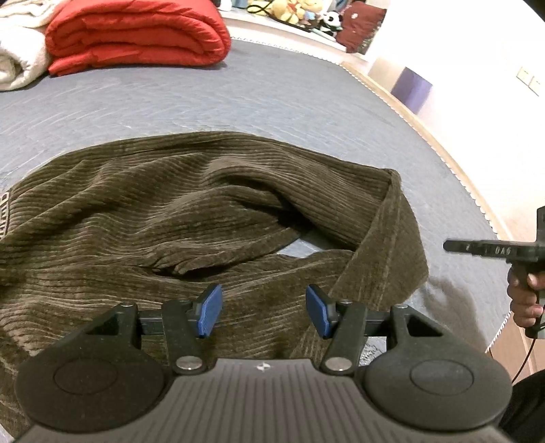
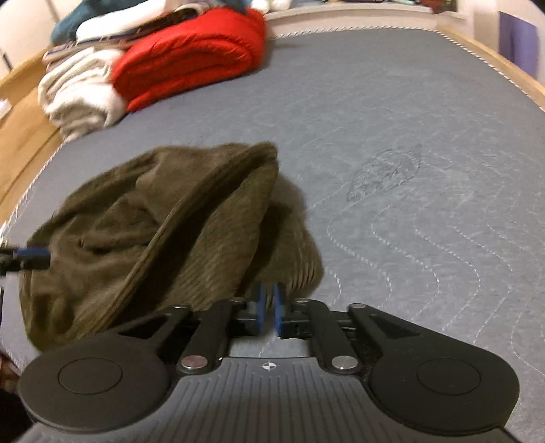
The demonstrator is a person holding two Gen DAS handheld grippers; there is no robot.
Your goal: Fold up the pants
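Olive-brown corduroy pants [image 1: 177, 218] lie rumpled on the grey quilted bed [image 1: 238, 98]. A hemmed strip crosses over their right side. My left gripper [image 1: 264, 311] is open and empty, its blue pads just above the pants' near edge. The right gripper shows at the right edge of the left wrist view [image 1: 449, 246], held by a hand, off the cloth. In the right wrist view the pants [image 2: 163, 231] lie bunched to the left. My right gripper [image 2: 269, 311] has its blue pads almost together with nothing visible between them, beside the pants' near right edge. The left gripper's blue pad [image 2: 34, 257] shows at the far left.
A folded red quilt [image 1: 136, 34] and white blankets [image 1: 17, 51] sit at the far left of the bed. Stuffed toys [image 1: 293, 12] line the far side. The wooden bed edge [image 1: 425, 129] runs along the right. Open grey bedding [image 2: 408, 170] lies right of the pants.
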